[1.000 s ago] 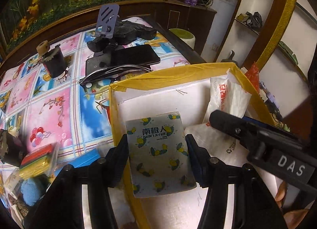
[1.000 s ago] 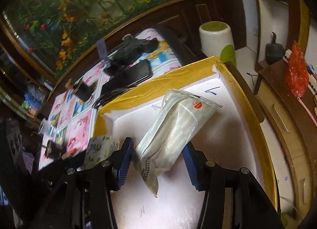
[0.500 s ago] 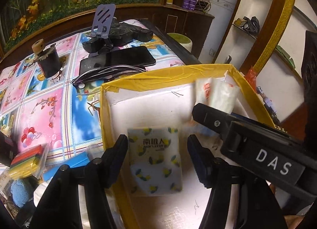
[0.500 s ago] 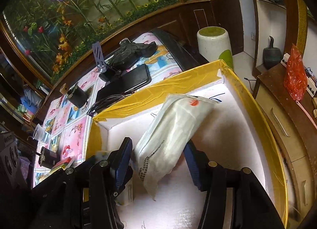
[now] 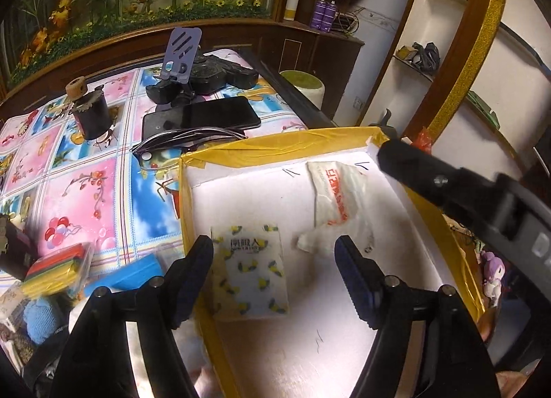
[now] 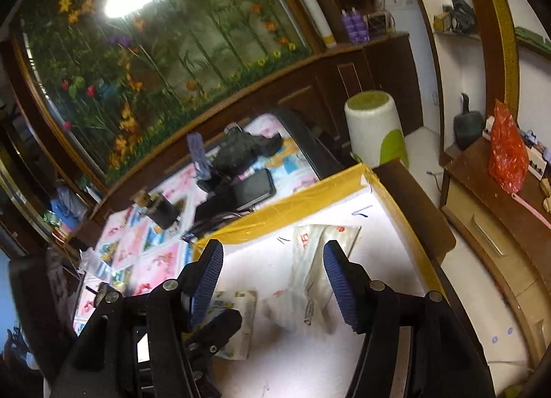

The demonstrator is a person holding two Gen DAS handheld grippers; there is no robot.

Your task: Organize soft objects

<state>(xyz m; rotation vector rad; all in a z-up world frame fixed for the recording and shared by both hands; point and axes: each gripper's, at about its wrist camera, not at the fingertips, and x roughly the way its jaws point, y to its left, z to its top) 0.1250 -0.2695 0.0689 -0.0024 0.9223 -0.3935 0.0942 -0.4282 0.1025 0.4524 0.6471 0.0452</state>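
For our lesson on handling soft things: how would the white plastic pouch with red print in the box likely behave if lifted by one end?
The white pouch looks crumpled and thin, so it would probably sag. Its glossy film may slip. Lying flat in the yellow-edged box, it seems unlikely to roll.

The box (image 5: 261,152) looks like white foam board, matt inside, its rim bound in glossy, wrinkled yellow tape. The lemon-print tissue pack (image 5: 251,277) and the white pouch with red lettering (image 5: 339,198) wear shiny, crinkled plastic film. Left, the tablecloth (image 5: 79,191) looks glossy and smooth.
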